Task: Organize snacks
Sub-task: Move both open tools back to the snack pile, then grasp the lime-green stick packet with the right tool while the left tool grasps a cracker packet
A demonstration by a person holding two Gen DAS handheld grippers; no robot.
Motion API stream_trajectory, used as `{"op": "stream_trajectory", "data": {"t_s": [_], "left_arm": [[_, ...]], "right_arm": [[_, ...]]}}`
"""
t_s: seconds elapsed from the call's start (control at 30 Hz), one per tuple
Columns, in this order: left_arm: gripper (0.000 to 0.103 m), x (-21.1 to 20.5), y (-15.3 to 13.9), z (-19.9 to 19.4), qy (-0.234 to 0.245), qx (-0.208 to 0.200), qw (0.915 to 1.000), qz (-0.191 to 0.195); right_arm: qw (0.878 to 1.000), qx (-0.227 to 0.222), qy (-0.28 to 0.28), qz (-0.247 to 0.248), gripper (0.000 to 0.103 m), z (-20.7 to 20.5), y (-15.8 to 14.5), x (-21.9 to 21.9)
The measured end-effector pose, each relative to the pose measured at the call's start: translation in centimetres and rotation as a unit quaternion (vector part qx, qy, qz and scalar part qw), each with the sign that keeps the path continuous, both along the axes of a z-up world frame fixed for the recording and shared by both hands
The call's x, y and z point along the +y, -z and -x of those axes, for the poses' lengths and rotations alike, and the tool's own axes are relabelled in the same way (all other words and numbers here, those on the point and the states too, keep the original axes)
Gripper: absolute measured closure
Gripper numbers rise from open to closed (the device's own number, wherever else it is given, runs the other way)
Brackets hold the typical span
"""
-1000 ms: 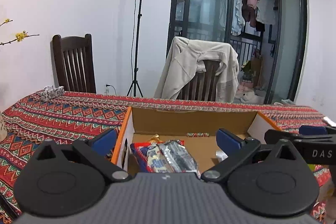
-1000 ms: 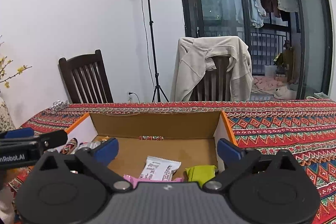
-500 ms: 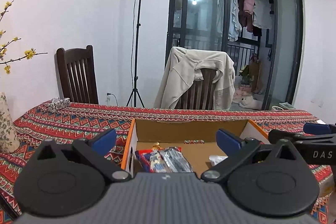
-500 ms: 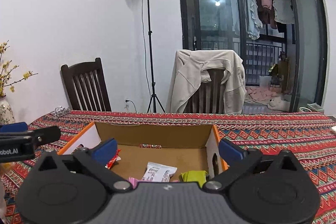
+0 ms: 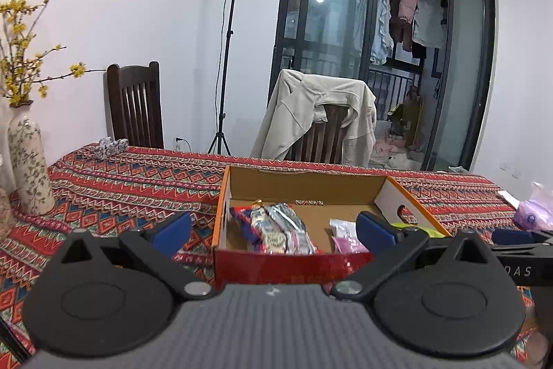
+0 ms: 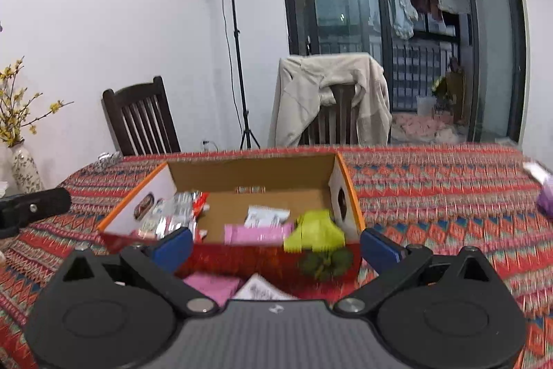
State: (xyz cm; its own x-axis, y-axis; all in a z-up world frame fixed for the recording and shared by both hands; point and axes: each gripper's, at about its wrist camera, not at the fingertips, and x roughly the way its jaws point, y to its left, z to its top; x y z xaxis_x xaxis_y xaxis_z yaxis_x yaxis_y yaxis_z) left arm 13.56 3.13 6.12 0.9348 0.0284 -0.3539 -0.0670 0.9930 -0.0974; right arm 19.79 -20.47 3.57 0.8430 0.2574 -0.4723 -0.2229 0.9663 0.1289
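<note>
the cardboard box [image 5: 311, 185] sits mid-surface on the patterned cloth [image 5: 121, 182], open-topped so snacks drop in easily: red and silver packets [image 5: 276, 227] at its left, pink packet [image 6: 255, 232] and green packet [image 6: 316, 230] at its right. left gripper [image 5: 273, 232] and right gripper [image 6: 276, 246] hover near its front wall, both spread wide and empty.

open cardboard box [image 6: 340, 196] upright on worktop; silver and red snack packs [image 5: 276, 227] at its left end, pink [image 6: 257, 233], white [image 6: 266, 216], green packets [image 6: 316, 230] right.
</note>
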Motion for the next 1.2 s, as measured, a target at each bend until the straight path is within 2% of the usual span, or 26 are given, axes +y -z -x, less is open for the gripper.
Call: {"op": "stream_trajectory", "data": {"t_s": [0.27,0.4,0.53,0.63,0.7,0.8,0.93,1.07,1.17,1.2], "left_arm": [[0.0,0.9,2.7,4.6,-0.004,0.027,0.9995,0.014],[0.0,1.6,4.5,6.9,-0.012,0.043,0.9988,0.022],[0.0,2.6,5.6,8.0,-0.021,0.059,0.9974,0.035],[0.0,3.3,6.0,8.1,-0.028,0.062,0.9968,0.042],[0.0,3.6,6.1,7.9,-0.032,0.064,0.9964,0.046],[0.0,3.5,6.4,7.6,-0.031,0.069,0.9962,0.043],[0.0,3.1,6.7,7.4,-0.027,0.074,0.9961,0.038],[0.0,2.9,6.8,7.4,-0.032,0.078,0.9959,0.034],[0.0,2.9,7.1,7.3,-0.035,0.087,0.9951,0.033],[0.0,2.8,7.1,7.4,-0.036,0.087,0.995,0.034]], "right_arm": [[0.998,0.049,0.011,0.022,0.0,4.1,2.5,-0.1],[0.996,0.08,-0.002,0.031,0.0,5.4,4.2,0.4],[0.995,0.086,-0.002,0.053,0.002,6.2,5.0,1.3],[0.994,0.091,0.003,0.068,0.013,6.0,5.3,1.9],[0.993,0.093,0.001,0.072,0.026,5.7,5.6,2.1],[0.992,0.106,-0.002,0.062,0.041,5.1,6.4,2.1],[0.991,0.113,-0.008,0.064,0.041,4.3,7.4,2.8],[0.99,0.112,-0.004,0.09,0.042,3.7,8.6,3.7],[0.992,0.106,-0.009,0.07,0.063,3.9,8.9,3.0],[0.992,0.102,-0.006,0.07,0.065,4.1,8.7,2.7]]}}
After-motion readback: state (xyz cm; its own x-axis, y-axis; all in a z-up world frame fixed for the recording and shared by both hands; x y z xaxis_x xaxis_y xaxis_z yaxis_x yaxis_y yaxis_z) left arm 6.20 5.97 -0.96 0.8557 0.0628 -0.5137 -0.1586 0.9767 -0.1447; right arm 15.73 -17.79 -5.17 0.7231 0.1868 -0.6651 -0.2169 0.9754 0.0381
